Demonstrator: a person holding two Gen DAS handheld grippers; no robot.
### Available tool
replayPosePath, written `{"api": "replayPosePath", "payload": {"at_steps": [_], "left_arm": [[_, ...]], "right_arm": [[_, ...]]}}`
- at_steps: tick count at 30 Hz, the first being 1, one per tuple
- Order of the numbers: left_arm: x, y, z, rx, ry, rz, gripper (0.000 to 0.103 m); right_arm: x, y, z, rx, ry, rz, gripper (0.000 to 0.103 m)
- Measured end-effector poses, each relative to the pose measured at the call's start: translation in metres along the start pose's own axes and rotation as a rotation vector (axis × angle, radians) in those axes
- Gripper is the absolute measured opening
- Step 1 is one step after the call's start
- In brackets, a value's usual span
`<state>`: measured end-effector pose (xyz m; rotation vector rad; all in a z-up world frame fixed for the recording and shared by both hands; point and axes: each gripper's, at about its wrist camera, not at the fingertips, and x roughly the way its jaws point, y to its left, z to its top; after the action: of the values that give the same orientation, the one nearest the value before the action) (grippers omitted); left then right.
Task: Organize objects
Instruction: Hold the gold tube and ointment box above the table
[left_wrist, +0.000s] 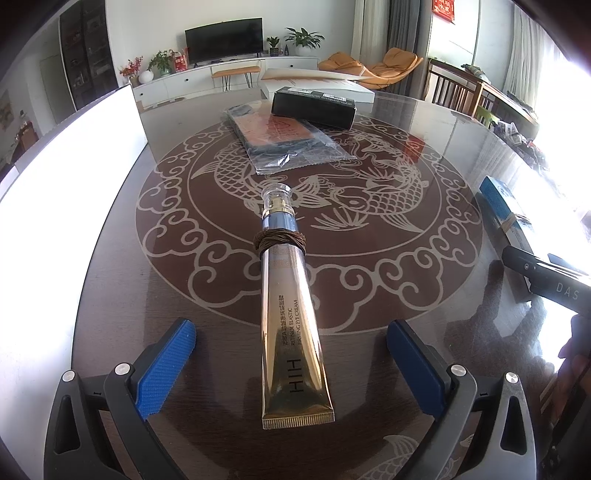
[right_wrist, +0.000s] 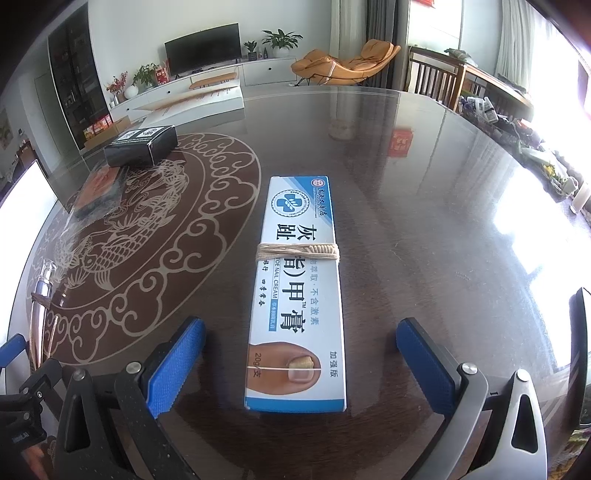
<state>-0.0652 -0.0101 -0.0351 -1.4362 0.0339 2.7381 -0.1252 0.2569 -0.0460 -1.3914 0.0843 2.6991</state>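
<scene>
Two handheld grippers hover over a glass-topped round table (left_wrist: 110, 295) patterned with fish and cloud scrolls. The left gripper (left_wrist: 291, 363) has its blue-padded fingers (left_wrist: 166, 365) spread wide, one on each side of a gold cream tube (left_wrist: 291, 332) without touching it. The tube lies flat on the glass, crimped end toward the camera and clear cap (left_wrist: 277, 195) pointing away, with brown cord (left_wrist: 279, 242) wound around its neck.

The right gripper (right_wrist: 301, 365) is likewise spread, its blue pads (right_wrist: 173, 363) standing clear on both sides of a blue-and-white nail cream box (right_wrist: 299, 295). The box lies flat and lengthwise between them, bound across its middle with pale twine (right_wrist: 297, 251).

Farther across the table, a black box (left_wrist: 314, 107) rests partly on a flat packet in clear plastic wrap (left_wrist: 291, 144). In the left view the nail cream box appears at the right edge, just behind the dark body of the right gripper. In the right view the tube appears at the far left.

Beyond the table stand a television (left_wrist: 223, 38) on a white cabinet, potted plants and an orange lounge chair (left_wrist: 373, 64).
</scene>
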Motion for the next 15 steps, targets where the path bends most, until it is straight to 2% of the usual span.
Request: {"api": "replayPosePath", "payload": {"at_steps": [15], "left_arm": [[-0.0005,0.0000,-0.0009,-0.002,-0.003,0.007,0.103]], "right_arm": [[0.0003,0.0008,-0.0002,-0.008,0.004,-0.008,0.103]]}}
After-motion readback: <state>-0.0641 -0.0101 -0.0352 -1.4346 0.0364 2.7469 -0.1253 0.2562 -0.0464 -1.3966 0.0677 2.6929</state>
